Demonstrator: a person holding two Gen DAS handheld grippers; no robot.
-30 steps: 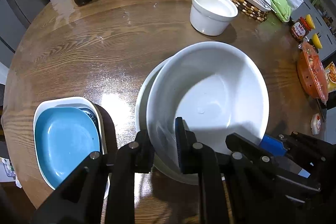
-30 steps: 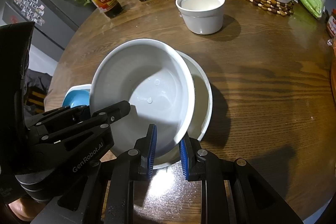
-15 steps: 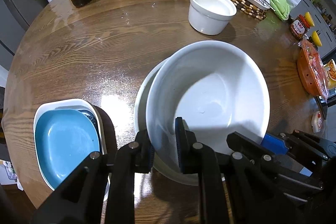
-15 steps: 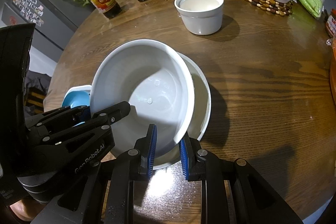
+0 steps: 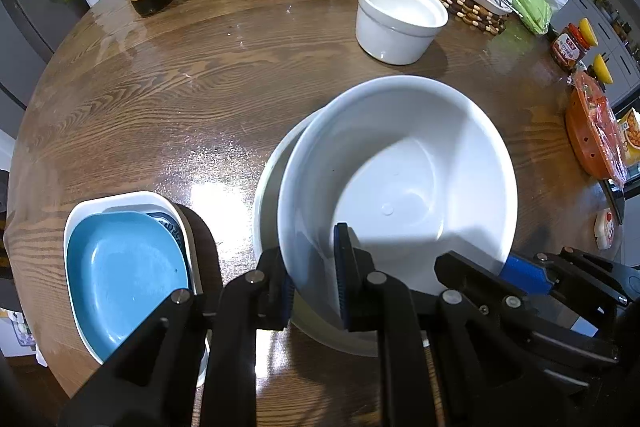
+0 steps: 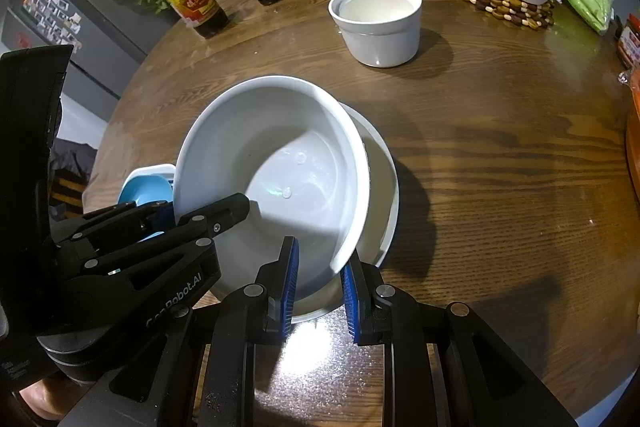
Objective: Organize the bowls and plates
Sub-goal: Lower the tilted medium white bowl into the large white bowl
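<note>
We hold the large white bowl (image 5: 400,179) tilted at the lower centre of the frame, over a wider white dish (image 6: 382,187) resting on the wooden surface (image 5: 160,87); the left hand-held gripper (image 5: 312,283) is clamped across its near rim, one pad inside, one outside; the right hand-held gripper (image 6: 318,279) pinches the rim further along. We judge glazed ceramic stiff, fairly heavy, slick and breakable; the rim is the only purchase, so two grips suit it. A blue plate (image 5: 120,267) sits stacked at lower left; a small white ramekin (image 5: 400,19) stands well apart, upper right.
</note>
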